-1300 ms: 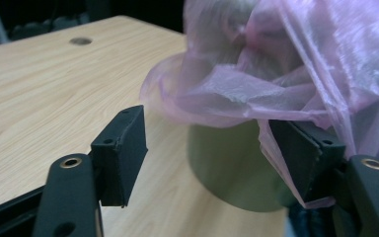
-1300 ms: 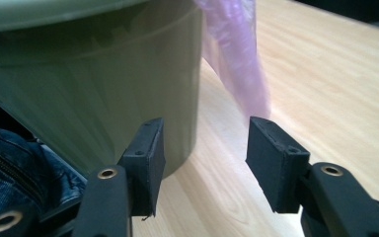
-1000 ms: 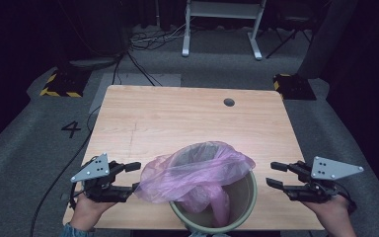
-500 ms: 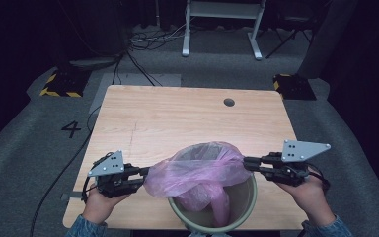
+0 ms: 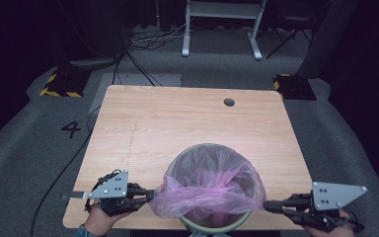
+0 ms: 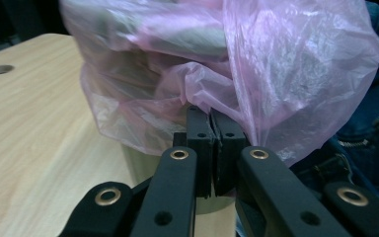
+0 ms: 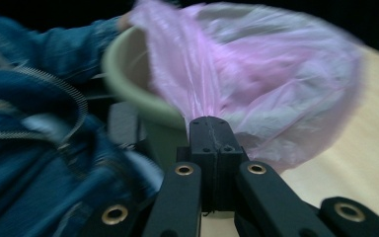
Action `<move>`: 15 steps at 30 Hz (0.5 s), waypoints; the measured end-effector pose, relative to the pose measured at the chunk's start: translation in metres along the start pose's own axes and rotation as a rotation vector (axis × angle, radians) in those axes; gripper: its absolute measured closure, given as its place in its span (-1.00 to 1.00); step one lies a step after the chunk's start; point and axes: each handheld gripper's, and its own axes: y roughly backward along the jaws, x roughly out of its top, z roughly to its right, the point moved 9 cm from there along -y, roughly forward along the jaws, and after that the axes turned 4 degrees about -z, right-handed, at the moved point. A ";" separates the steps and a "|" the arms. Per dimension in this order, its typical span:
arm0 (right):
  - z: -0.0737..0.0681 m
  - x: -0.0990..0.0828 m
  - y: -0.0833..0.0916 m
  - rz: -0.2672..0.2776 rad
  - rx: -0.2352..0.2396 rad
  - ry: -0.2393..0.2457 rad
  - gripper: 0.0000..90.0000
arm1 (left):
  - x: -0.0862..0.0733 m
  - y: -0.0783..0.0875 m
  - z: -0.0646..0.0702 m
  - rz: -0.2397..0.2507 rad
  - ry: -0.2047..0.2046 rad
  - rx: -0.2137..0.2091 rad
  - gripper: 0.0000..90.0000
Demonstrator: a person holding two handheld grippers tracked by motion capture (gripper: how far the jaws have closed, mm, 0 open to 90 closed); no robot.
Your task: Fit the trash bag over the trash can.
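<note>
1. Standing at the near edge of the wooden worktop [image 5: 143, 128], midway between left and right: round pale-green bin [image 5: 216, 228], lined with a thin pink plastic bag [image 5: 212, 190].
2. Draping over the bin's near rim and stretched outward to both sides: bag film, bunched at each pulled corner.
3. Pinching the bag's left corner: left gripper [image 5: 149, 195], jaws having just been closing, now pressed together on a fold of pink film, as in the left gripper view [image 6: 213, 129].
4. Pinching the bag's right corner: right gripper [image 5: 267, 206], jaws likewise having just been closing, now clamped on a gathered strand of film, as in the right gripper view [image 7: 210, 129].
5. Lying beyond the worktop's right near corner: right gripper body; left gripper body over the worktop's near left part.
6. Showing behind the bin in both gripper views: blue denim sleeve [image 7: 64, 49].
7. Marking the far right part of the worktop: small round hole [image 5: 229, 102].
</note>
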 end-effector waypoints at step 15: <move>-0.005 -0.047 -0.045 -0.078 0.115 -0.085 1.00 | -0.009 -0.028 0.015 -0.060 -0.032 -0.089 0.99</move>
